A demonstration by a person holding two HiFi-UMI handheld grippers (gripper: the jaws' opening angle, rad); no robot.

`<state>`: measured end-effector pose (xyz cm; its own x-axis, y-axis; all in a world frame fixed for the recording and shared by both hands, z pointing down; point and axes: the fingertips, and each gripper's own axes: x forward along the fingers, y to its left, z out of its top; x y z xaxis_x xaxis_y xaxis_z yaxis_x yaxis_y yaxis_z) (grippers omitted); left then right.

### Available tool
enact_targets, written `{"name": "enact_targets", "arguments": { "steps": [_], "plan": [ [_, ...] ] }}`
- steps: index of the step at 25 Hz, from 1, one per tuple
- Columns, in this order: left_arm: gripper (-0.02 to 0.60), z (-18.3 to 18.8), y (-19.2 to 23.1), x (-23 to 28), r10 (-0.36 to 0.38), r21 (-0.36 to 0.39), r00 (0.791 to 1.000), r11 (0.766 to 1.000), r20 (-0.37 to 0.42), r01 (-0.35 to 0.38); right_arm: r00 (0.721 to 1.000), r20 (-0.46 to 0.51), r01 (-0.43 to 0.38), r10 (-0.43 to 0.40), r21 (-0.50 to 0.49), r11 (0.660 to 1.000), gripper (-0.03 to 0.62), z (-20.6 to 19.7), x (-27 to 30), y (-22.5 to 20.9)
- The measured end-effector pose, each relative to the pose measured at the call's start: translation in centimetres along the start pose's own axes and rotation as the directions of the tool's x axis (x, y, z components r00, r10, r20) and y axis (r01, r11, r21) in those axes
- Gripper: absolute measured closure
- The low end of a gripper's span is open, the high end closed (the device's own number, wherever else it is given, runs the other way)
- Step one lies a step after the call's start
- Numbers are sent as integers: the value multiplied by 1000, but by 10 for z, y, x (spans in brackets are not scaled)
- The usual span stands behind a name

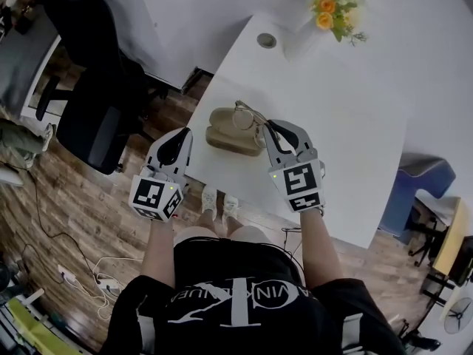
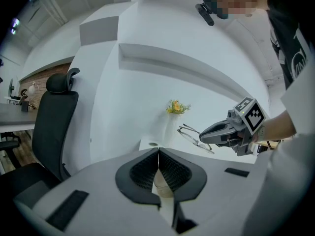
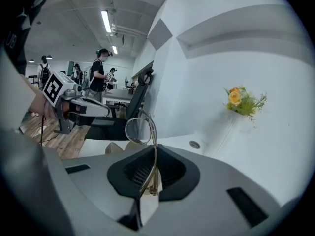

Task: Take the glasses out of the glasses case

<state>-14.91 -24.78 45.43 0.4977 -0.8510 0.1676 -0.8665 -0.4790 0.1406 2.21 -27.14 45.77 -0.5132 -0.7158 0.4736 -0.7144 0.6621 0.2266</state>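
Note:
A beige glasses case (image 1: pixel 228 137) lies near the front left edge of the white table (image 1: pixel 347 146). Just above it hang thin metal-framed glasses (image 1: pixel 247 117), with my right gripper (image 1: pixel 272 129) shut on their frame. In the right gripper view one lens (image 3: pixel 138 131) stands up ahead of the jaws and the frame runs down between the pads (image 3: pixel 170 173). The case (image 3: pixel 116 148) shows below it. My left gripper (image 1: pixel 183 135) hovers left of the case, apart from it. Its jaws meet at the tips (image 2: pixel 158 154) with nothing gripped. From there I see the glasses (image 2: pixel 194 136) in the right gripper (image 2: pixel 206 132).
A white vase with yellow flowers (image 1: pixel 331 9) stands at the table's far side, near a round cable hole (image 1: pixel 267 41). A black office chair (image 1: pixel 96 117) sits left of the table and a blue seat (image 1: pixel 414 183) right. Several people (image 3: pixel 98 75) stand far behind.

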Motion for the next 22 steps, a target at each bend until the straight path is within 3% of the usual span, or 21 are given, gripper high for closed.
{"name": "enact_targets", "arguments": {
  "steps": [15,22],
  "plan": [
    [566,29,3,-1,-3,49,1000,999,26,2,986,141,59,-89,207,977,560,11,-39,-25],
    [566,42,1,-2,2,61,999,998,43,-5,978,164,88,-129,233,968,560,10,-54,-34]
  ]
}}
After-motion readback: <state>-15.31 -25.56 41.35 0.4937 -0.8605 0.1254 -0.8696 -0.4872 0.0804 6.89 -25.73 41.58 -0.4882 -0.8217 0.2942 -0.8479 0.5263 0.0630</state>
